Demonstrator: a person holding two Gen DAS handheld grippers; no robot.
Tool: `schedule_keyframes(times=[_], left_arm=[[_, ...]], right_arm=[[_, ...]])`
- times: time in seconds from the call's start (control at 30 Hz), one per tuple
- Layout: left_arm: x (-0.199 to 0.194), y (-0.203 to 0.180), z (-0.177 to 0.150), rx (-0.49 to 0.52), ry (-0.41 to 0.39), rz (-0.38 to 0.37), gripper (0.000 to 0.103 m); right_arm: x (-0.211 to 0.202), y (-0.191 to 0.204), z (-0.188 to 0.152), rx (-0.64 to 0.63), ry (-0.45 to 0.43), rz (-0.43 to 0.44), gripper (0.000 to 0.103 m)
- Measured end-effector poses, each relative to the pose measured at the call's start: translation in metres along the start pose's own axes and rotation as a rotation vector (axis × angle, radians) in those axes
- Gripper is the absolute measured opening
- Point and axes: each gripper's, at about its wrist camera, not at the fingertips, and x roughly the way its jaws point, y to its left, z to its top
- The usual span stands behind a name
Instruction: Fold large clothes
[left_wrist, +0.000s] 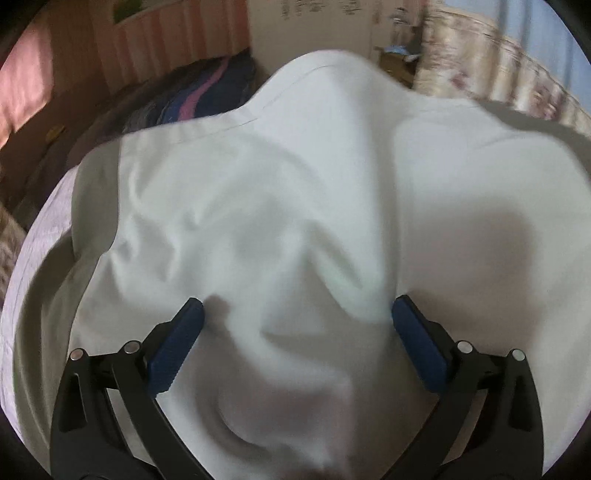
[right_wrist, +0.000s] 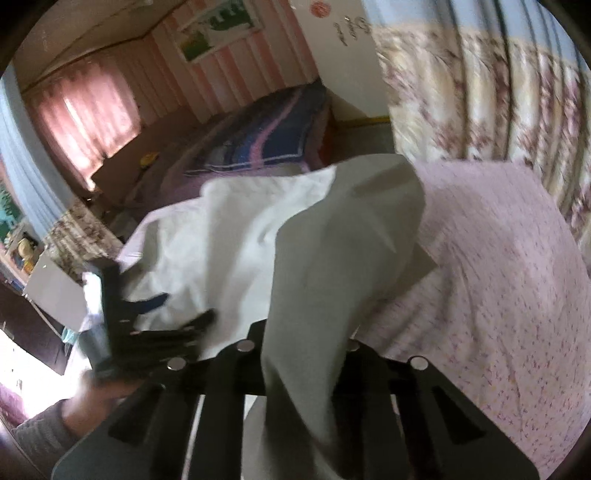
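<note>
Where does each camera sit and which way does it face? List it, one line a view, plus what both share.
Left wrist: on the left gripper, looking down onto the white cloth; its blue pads stand wide apart.
Right wrist: on the right gripper, facing across the pink bedspread; its jaws pinch a raised fold of cloth; a hand shows at lower left.
Shared: the cloth, the striped blanket, the floral curtain.

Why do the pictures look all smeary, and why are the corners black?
Left wrist view: the white cloth is soft with motion blur, the open left claw looks sharper, and a grey shadow lies on the cloth's right side. Right wrist view: the flowered curtain is streaked, and the right claw is shut on the cloth. Both views: the round lens bends edges and blackens corners.
</note>
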Motion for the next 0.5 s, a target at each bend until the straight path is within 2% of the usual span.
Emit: schedule_keyframes(times=[0.13,0.23,0.27,0.4,0.5], left_arm=[[0.002,-0.004,0.001,0.02,-0.002,0.008,0.1],[-0.012,0.02,0.003,-0.075,-0.02,-0.103,0.1],[-0.018,0.029,0.004,-0.091,-0.025,-0.119,0.1],[-0.054,0.063,0.005,-0.087,-0.097,-0.096,0.1],[-0.08,0.1,0.001,-0.132,-0.145,-0.078,0.1]], right_arm=[[-0.011,0.036,0.01,-0.043,-0.031,0.048,0.011],[-0.021,0.06,0.019,-0.063,-0.067,0.082,0.01],[-0.024,0.068,0.021,-0.064,-0.081,0.093,0.01],[-0.029,0.1,0.03,-0.086,-0.103,0.12,0.01],[-0.021,0.131,0.035,-0.117,-0.104,0.126,0.01]])
